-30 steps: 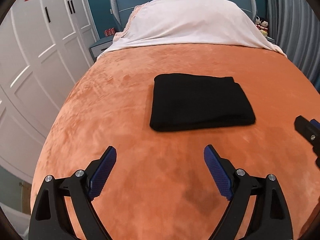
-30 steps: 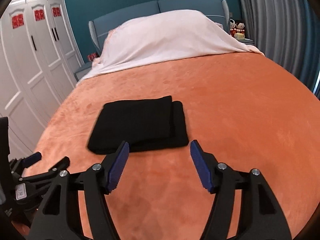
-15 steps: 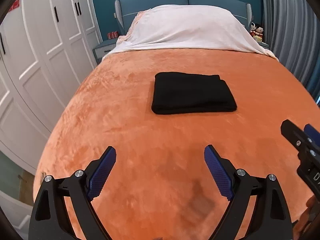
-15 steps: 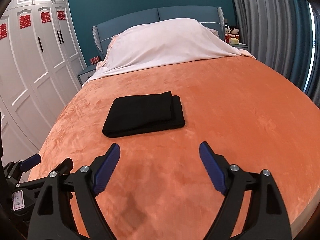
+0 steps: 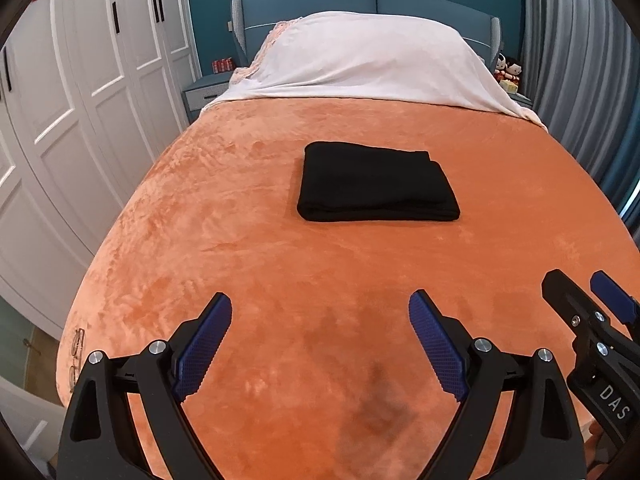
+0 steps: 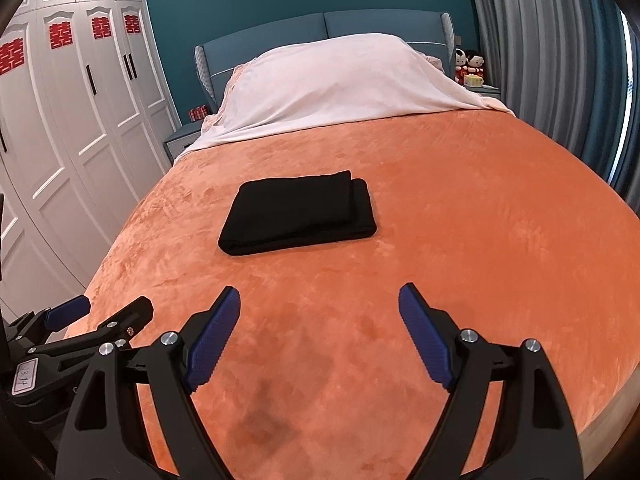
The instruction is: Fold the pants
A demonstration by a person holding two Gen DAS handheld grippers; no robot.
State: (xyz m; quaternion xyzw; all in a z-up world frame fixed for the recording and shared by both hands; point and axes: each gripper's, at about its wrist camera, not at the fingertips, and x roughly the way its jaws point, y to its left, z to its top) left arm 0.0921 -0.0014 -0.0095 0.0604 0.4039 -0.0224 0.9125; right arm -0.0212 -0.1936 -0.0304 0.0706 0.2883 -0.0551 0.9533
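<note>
Pants [image 5: 376,182] lie folded on the bed [image 5: 248,264], well ahead of both tongs, left [image 5: 320,344] and right [image 6: 320,336], each wide and empty. Soft, light, limp; best pinched at the thick folded edge.

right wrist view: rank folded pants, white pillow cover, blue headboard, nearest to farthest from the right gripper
From the right gripper, open and empty:
1. Folded pants, mid-bed, slightly left of centre on the orange blanket.
2. White pillow cover, across the head of the bed.
3. Blue headboard, behind the pillows against the teal wall.
</note>
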